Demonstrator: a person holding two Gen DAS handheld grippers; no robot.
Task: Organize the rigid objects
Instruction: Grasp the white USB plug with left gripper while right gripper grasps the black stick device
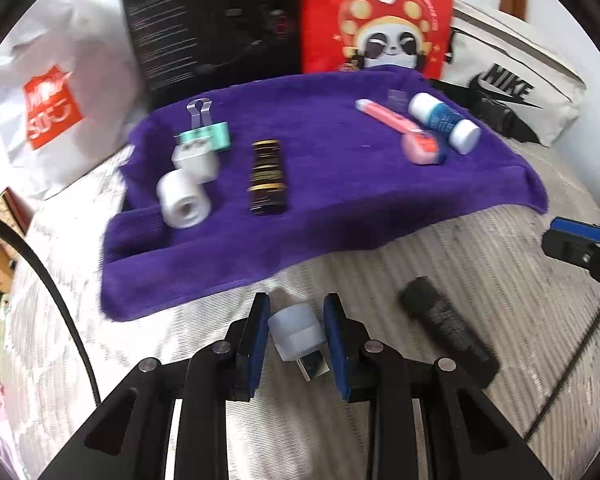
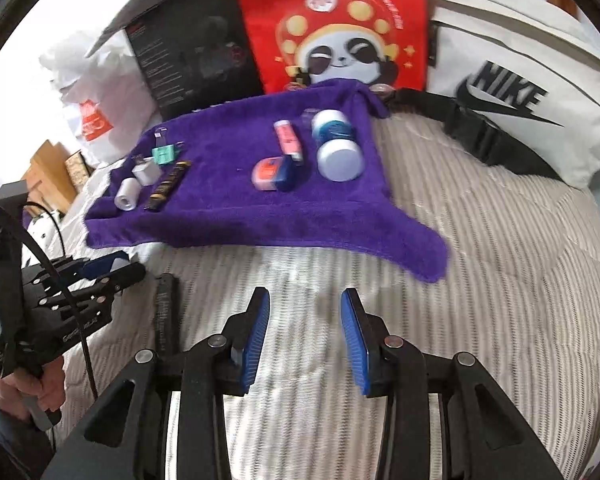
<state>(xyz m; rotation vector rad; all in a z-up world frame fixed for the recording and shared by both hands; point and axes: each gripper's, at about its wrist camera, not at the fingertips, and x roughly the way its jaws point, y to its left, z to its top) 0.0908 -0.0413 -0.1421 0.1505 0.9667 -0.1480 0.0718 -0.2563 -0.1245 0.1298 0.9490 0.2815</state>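
Note:
In the left wrist view my left gripper (image 1: 297,309) is shut on a small white USB plug light (image 1: 296,330), low over the striped bedspread, its metal plug pointing back at me. A black tube (image 1: 448,330) lies to its right on the bedspread. The purple towel (image 1: 340,216) carries a teal binder clip (image 1: 206,134), a white charger (image 1: 196,162), a white tape roll (image 1: 184,200), a dark gold-banded tube (image 1: 268,178), a pink tube (image 1: 388,116), a pink-and-blue case (image 1: 422,148) and a blue-and-white bottle (image 1: 444,122). My right gripper (image 2: 306,304) stands open over bare bedspread, holding nothing.
Behind the towel stand a black box (image 1: 212,20), a red panda bag (image 1: 376,16) and a white Nike bag (image 1: 512,88). A white plastic bag (image 1: 56,96) lies at the left. A black cable (image 1: 52,288) curves past the left gripper. A hand (image 2: 32,392) grips the left tool.

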